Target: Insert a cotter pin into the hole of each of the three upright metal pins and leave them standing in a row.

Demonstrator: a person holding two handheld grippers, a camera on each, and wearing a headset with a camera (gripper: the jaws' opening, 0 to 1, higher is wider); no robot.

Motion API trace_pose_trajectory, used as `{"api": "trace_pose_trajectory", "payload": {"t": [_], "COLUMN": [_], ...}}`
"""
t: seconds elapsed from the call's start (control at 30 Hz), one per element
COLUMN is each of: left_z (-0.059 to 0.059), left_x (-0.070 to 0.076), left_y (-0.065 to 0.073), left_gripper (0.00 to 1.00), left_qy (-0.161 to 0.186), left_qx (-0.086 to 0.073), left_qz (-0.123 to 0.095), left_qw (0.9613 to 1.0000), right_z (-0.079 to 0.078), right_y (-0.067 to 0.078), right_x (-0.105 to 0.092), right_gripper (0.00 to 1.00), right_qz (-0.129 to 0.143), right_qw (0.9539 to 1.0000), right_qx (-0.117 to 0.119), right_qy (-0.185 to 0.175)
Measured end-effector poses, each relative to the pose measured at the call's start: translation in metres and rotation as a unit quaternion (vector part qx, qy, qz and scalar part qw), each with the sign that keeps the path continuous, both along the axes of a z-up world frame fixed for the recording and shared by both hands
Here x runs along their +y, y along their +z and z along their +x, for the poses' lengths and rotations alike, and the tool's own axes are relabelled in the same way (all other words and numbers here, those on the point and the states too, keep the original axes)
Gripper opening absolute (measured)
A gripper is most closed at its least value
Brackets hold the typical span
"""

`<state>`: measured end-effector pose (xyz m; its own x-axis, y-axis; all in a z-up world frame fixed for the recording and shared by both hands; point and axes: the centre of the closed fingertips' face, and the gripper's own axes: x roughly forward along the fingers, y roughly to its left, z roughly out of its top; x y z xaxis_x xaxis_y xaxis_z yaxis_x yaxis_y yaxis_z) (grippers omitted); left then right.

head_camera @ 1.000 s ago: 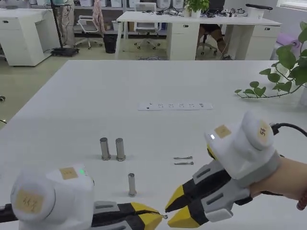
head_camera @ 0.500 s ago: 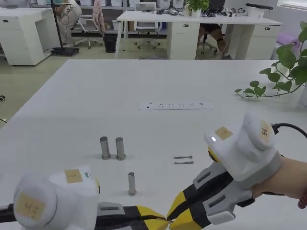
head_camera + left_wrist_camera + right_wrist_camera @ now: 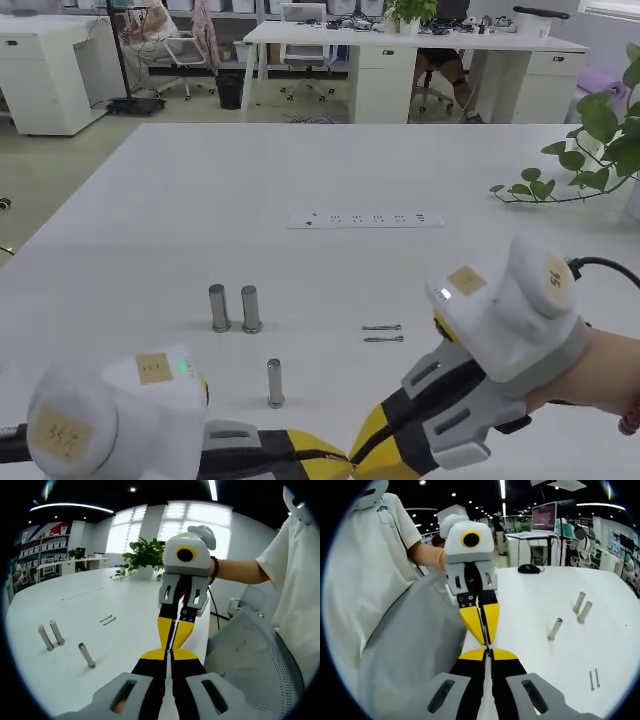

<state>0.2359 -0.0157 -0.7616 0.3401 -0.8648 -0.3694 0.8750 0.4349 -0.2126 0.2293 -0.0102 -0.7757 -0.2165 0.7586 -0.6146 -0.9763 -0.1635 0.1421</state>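
Observation:
Three upright metal pins stand on the white table: two side by side (image 3: 218, 307) (image 3: 250, 309) and one nearer me (image 3: 275, 383). Two cotter pins (image 3: 382, 334) lie to their right. At the table's near edge my left gripper (image 3: 338, 463) and right gripper (image 3: 360, 460) meet tip to tip, both shut. A thin cotter pin (image 3: 170, 656) runs between the two sets of yellow tips and looks pinched by both. From the left gripper view the right gripper (image 3: 173, 639) points straight at me. From the right gripper view the left gripper (image 3: 484, 630) does the same.
A white power strip (image 3: 366, 221) lies across the table's middle. A potted plant (image 3: 600, 150) hangs over the right edge. A grey mesh chair (image 3: 250, 655) sits just behind the table's near edge, by the person's shirt (image 3: 365, 580).
The right gripper's jaws, apart a second ago, have shut against the left gripper's tips. The left gripper has shifted slightly right. The metal pins have stayed put.

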Motion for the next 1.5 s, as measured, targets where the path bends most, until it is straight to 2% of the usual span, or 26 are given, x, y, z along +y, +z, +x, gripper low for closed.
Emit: {"api": "trace_pose_trajectory", "payload": {"t": [0.13,0.27,0.4,0.57,0.67,0.87,0.97,1.13,1.4,1.5], "left_z": [0.002,0.003,0.006,0.012,0.017,0.03,0.036,0.045,0.064,0.071], "left_x": [0.001,0.0,0.003,0.009,0.015,0.029,0.038,0.049,0.062,0.065], "left_y": [-0.001,-0.002,-0.005,-0.007,-0.007,-0.009,-0.013,-0.016,-0.022,-0.025], "left_gripper": [0.01,0.02,0.03,0.11,0.15,0.2,0.21,0.22,0.25,0.24], "left_qy": [0.005,0.008,0.016,0.035,0.051,0.096,0.121,0.147,0.183,0.194], "left_qx": [0.0,-0.007,-0.012,-0.019,-0.024,-0.033,-0.021,-0.021,-0.023,-0.018], "left_qz": [0.001,0.008,0.018,0.025,0.028,0.036,0.04,0.048,0.065,0.066], "left_qw": [1.0,0.9999,0.9996,0.9989,0.998,0.9942,0.9916,0.9877,0.9807,0.9786], "right_z": [0.001,0.002,0.006,0.011,0.015,0.029,0.037,0.049,0.058,0.063], "right_y": [-0.001,-0.002,-0.004,-0.006,-0.008,-0.01,-0.009,-0.009,-0.016,-0.02], "right_x": [0.0,-0.001,-0.003,-0.006,-0.008,-0.012,-0.011,-0.009,-0.004,-0.003], "right_gripper": [0.04,0.04,0.04,0.03,0.03,0.03,0.03,0.03,0.03,0.03], "right_qz": [-0.004,-0.012,-0.032,-0.054,-0.067,-0.097,-0.105,-0.116,-0.135,-0.148], "right_qw": [0.9999,0.9997,0.9985,0.9962,0.995,0.9912,0.9892,0.9857,0.9819,0.9792], "right_qx": [-0.008,-0.019,-0.043,-0.067,-0.073,-0.09,-0.102,-0.121,-0.133,-0.138], "right_qy": [0.005,0.008,0.01,0.012,0.008,-0.002,-0.009,-0.016,-0.008,-0.004]}}
